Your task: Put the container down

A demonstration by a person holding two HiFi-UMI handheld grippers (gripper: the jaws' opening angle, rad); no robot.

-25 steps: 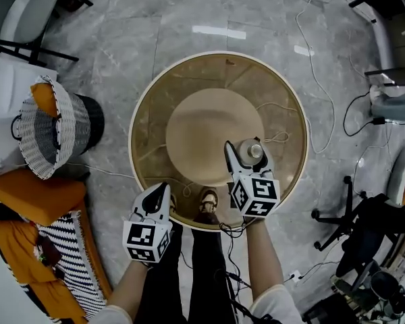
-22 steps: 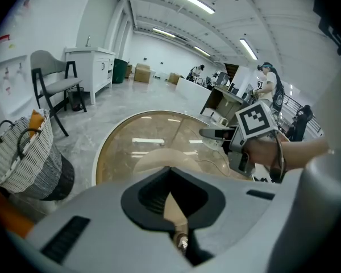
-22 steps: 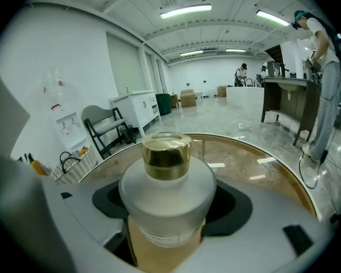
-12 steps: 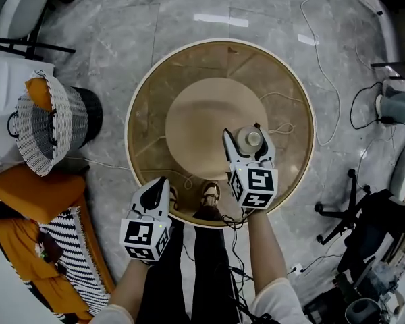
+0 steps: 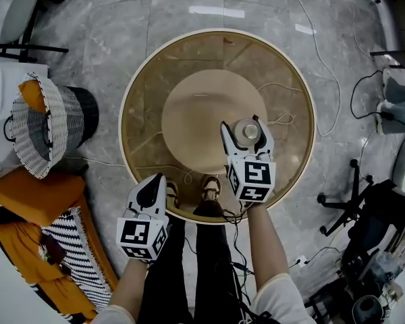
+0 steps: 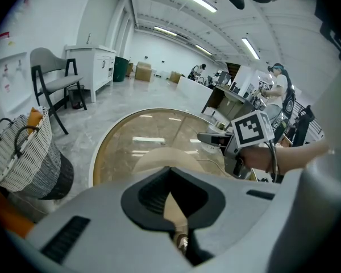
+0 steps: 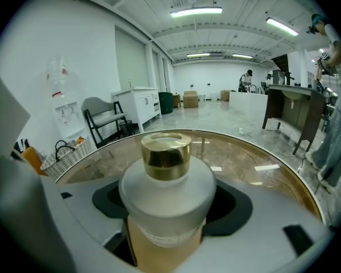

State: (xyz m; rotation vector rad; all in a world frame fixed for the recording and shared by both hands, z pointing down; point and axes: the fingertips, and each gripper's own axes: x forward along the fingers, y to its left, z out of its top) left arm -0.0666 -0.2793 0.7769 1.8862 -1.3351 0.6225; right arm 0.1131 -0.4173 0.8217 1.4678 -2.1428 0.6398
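The container [image 5: 248,132] is a frosted glass bottle with a gold cap [image 7: 166,154] and amber liquid inside. It stands upright between the jaws of my right gripper [image 5: 244,129], which is shut on its body over the round glass table [image 5: 143,86], right of the middle. Its base is hidden, so contact with the glass cannot be told. In the right gripper view the container [image 7: 166,201] fills the centre. My left gripper [image 5: 155,183] hangs at the table's near-left rim, shut and holding nothing.
A woven basket [image 5: 39,123] and an orange cushion [image 5: 34,196] lie on the floor to the left. Cables [image 5: 327,73] trail right of the table, beside an office chair base [image 5: 354,204]. The person's feet [image 5: 208,188] show through the glass at the near edge.
The head view has shifted a little. The right gripper still holds the bottle over about the same spot on the table. The left gripper has hardly moved.
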